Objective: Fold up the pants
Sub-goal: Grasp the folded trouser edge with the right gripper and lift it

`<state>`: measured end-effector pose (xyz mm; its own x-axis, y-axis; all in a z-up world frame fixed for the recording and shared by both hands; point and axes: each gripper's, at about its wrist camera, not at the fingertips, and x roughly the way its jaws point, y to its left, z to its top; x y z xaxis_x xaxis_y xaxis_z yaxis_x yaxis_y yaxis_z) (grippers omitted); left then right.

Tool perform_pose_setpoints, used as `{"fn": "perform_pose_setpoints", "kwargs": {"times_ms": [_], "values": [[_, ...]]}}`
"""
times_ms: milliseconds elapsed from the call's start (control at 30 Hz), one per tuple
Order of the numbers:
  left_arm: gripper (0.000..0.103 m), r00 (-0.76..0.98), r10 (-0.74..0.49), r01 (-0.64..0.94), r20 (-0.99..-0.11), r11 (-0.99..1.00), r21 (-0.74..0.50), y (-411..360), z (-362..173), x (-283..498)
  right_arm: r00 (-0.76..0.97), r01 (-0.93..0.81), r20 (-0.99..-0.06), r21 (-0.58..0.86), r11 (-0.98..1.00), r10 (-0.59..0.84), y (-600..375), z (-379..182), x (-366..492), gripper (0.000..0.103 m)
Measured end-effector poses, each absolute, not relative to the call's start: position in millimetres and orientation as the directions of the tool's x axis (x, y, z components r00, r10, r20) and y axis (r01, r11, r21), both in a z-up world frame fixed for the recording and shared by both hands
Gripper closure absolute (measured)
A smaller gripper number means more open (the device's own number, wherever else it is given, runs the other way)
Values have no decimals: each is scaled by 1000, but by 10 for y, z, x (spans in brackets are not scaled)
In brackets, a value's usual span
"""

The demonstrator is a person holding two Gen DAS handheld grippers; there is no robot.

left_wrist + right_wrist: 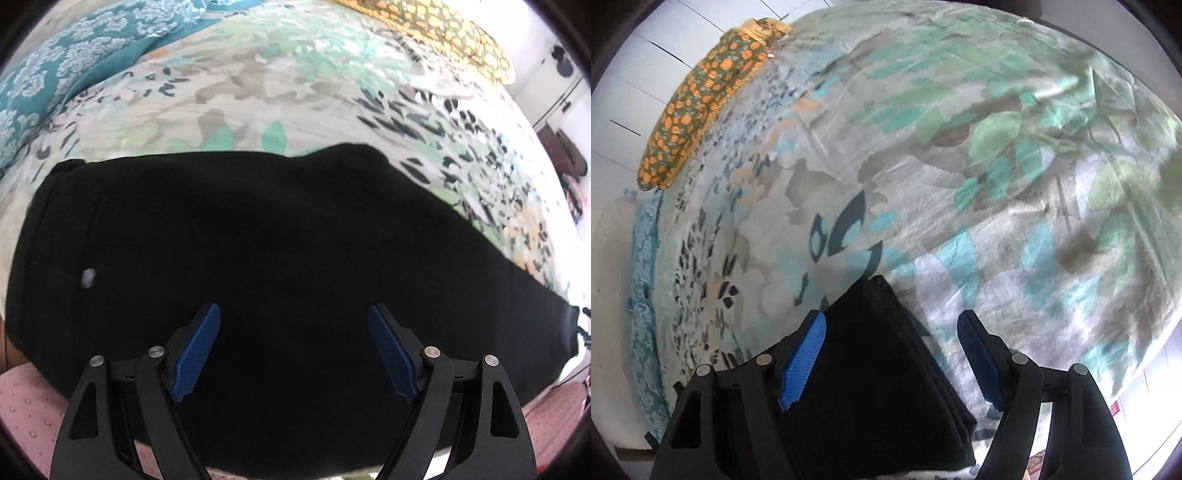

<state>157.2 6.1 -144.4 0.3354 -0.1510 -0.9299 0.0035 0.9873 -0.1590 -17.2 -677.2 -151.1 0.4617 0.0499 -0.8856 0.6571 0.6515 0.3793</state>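
Left wrist view: our left gripper (294,347) has its jaws spread wide apart with nothing between them, hanging over the broad black pants (258,258), which lie flat on the bed (258,92). We judge the jaws are held wide because no grasp has been made; the cloth below looks smooth, with what we take for the waistband toward the left edge and a small pale button or rivet (88,277) near it. In the right wrist view, our right gripper (891,354) also has its jaws apart, straddling a narrow end of the pants (879,369) where stacked edges suggest layers already laid over each other. The spread probably lets us take that end whole for the next fold. Farther out lie the leafy bedspread (960,147), an orange-patterned pillow (701,103) and a teal pillow (55,66). We can read no brand, label or writing anywhere.
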Motion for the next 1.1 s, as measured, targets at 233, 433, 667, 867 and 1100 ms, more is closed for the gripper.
{"fn": "perform_pose_setpoints", "kwargs": {"times_ms": [233, 433, 667, 867, 1100], "values": [[18, 339, -122, 55, -933, 992, -110, -130, -1482, 1375, 412, 482, -882, 424, 766, 229, -6017, -1401, -160, 29], [16, 324, -44, 92, -945, 996, -14, -225, -1611, 1367, 327, 615, -920, 380, 691, 215, -5911, -1981, -58, 24], [12, 406, -43, -114, -913, 989, -97, 548, -1358, 1538, 448, 597, -871, 458, 659, 199, -5987, -1753, -135, 20], [13, 398, 15, -101, -917, 994, -28, 518, -1470, 1538, 496, 595, -863, 416, 688, 93, -6426, -1446, -275, 20], [13, 432, -24, -32, -902, 999, -42, 244, -1379, 1422, 420, 552, -883, 431, 714, 209, -7003, -1637, -285, 22]]}}
